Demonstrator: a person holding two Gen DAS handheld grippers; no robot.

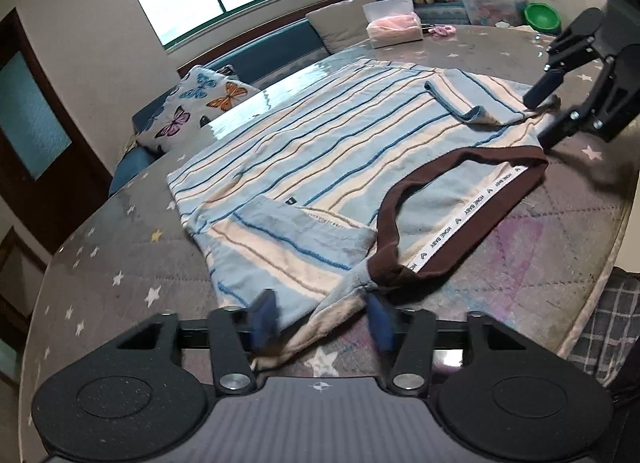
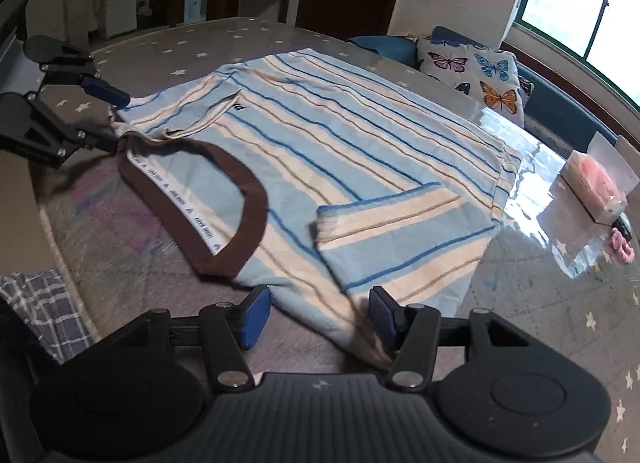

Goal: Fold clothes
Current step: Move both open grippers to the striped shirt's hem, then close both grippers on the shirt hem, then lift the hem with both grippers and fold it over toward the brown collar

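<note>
A blue, cream and tan striped T-shirt point(image 1: 320, 151) with a brown collar point(image 1: 460, 159) lies flat on the table, both sleeves folded in over the body. It also shows in the right wrist view point(image 2: 340, 143). My left gripper point(image 1: 320, 319) is open, its blue pads on either side of the shoulder corner nearest it. My right gripper point(image 2: 316, 315) is open around the opposite shoulder corner, cloth lying between the pads. Each gripper also shows from the other camera, the right one point(image 1: 540, 111) and the left one point(image 2: 108, 115), both open at the shirt's edge.
The table point(image 1: 120, 263) has a grey star-print cover under a clear sheet. A tissue box point(image 1: 394, 23), a pink hair tie point(image 1: 442, 29) and a green bowl point(image 1: 542, 17) stand at its far side. A butterfly cushion point(image 1: 200, 103) lies on the blue sofa beyond.
</note>
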